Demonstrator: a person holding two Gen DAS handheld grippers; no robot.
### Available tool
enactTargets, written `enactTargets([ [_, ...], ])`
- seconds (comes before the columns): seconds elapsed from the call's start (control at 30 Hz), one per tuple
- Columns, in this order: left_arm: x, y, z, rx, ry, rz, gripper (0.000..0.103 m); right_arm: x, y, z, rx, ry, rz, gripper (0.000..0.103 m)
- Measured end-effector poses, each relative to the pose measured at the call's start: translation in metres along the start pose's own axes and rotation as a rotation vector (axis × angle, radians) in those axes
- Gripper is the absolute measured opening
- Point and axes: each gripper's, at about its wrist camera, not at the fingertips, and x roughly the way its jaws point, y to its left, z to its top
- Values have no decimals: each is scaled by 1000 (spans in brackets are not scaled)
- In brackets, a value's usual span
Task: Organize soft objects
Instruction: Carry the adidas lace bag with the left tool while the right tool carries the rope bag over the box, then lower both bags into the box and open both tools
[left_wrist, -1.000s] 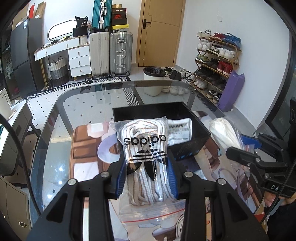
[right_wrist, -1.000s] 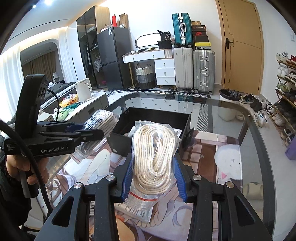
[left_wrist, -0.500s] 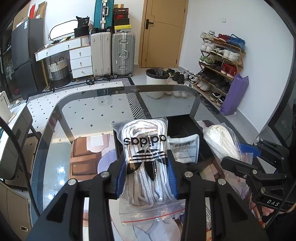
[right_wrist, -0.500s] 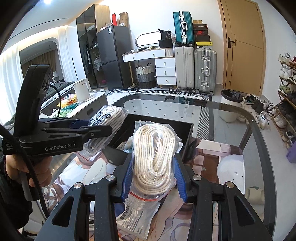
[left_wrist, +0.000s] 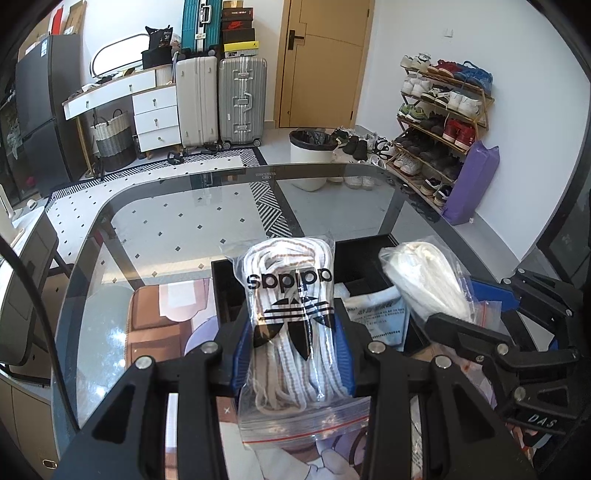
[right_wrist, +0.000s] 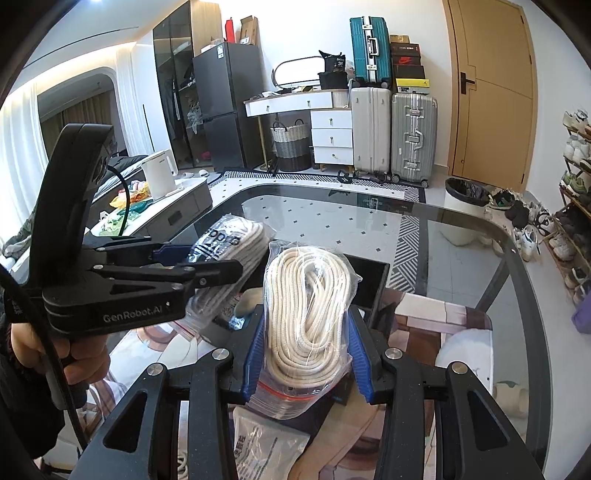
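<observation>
Left gripper (left_wrist: 293, 343): clamped on a clear zip bag of striped white laces (left_wrist: 291, 325), printed with a black trefoil logo; the blue pads squeeze the bundle at its middle, so the bag hangs evenly with the red zip edge nearest the camera.
Right gripper (right_wrist: 306, 350): clamped the same way on a zip bag of coiled cream rope (right_wrist: 308, 306), pads on either side of the coil, zip edge nearest the camera.
Person's hand (right_wrist: 55, 354): wrapped round the left tool's handle, seen at the left edge of the right wrist view.
Position: both bags are held in the air side by side, close but apart, above the near part of a black storage box (left_wrist: 365, 254).
Box contents: a flat white packet with printed text (left_wrist: 380, 314) already lies inside.
Likely reason: the bags seem poised for lowering into the box, one per hand.
Support: the box sits on a glass table (left_wrist: 166, 229), partly on a printed mat (left_wrist: 155, 325).
Surroundings: suitcases, a shoe rack and a door stand well behind.
</observation>
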Motion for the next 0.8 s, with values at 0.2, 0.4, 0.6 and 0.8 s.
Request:
enactTargets([
  [0.2,13,-1,5,6,9,16,37,26,2,13,-19,34,-7,41],
  [0.4,26,-2,2,22,34,20,37,44,0,16,-30,62,-24,41],
  [0.6,33,-6,1,40,45,28,38,63,-4,18,-45,91,-46,41],
  [0.8,40,-6,-6,63,62,50,38,74,-6,15,-55,116,-58,41],
])
